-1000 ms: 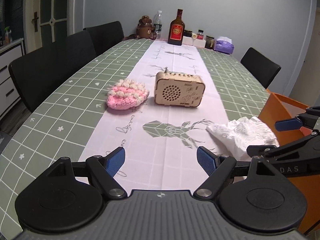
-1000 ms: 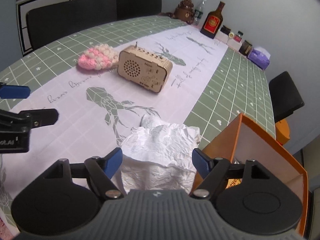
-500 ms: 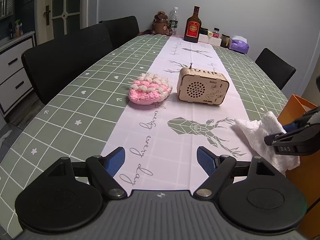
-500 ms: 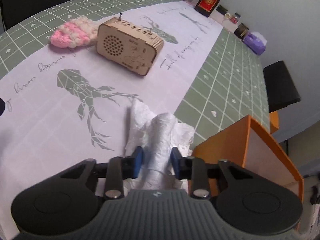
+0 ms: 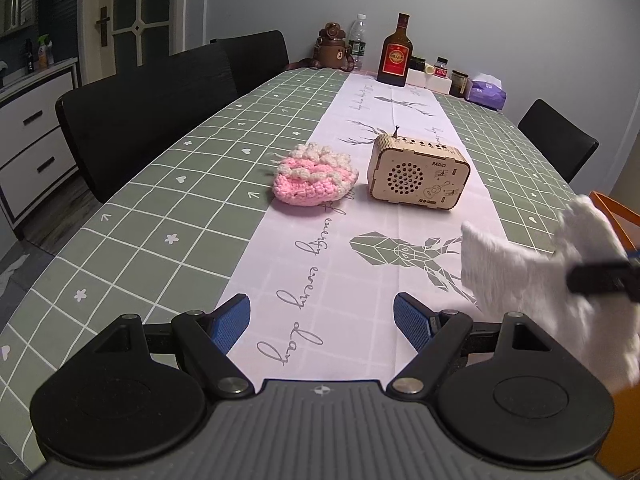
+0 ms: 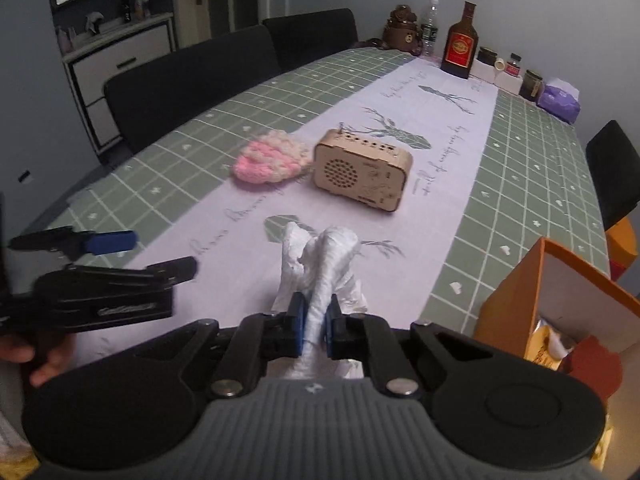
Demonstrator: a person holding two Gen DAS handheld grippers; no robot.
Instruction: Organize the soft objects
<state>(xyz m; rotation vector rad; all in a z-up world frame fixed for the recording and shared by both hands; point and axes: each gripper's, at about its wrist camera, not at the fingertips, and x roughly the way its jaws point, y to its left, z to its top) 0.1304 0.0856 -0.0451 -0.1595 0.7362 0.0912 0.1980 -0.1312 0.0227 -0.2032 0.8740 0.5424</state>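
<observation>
Here a green checked tablecloth point(image 5: 160, 184) meets grey walls point(image 5: 480, 8).

white cloth point(image 5: 520, 280) blurred, orange box point(image 6: 560, 292) cropped

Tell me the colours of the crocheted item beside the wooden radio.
Pink with a cream-white top; the crocheted item shows best in the left wrist view.

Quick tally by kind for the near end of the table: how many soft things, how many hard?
Soft: 2, the white crumpled cloth in the closing right gripper and the pink-and-cream crocheted piece.
Hard: 1, the wooden radio box.
Total: 3.
</observation>
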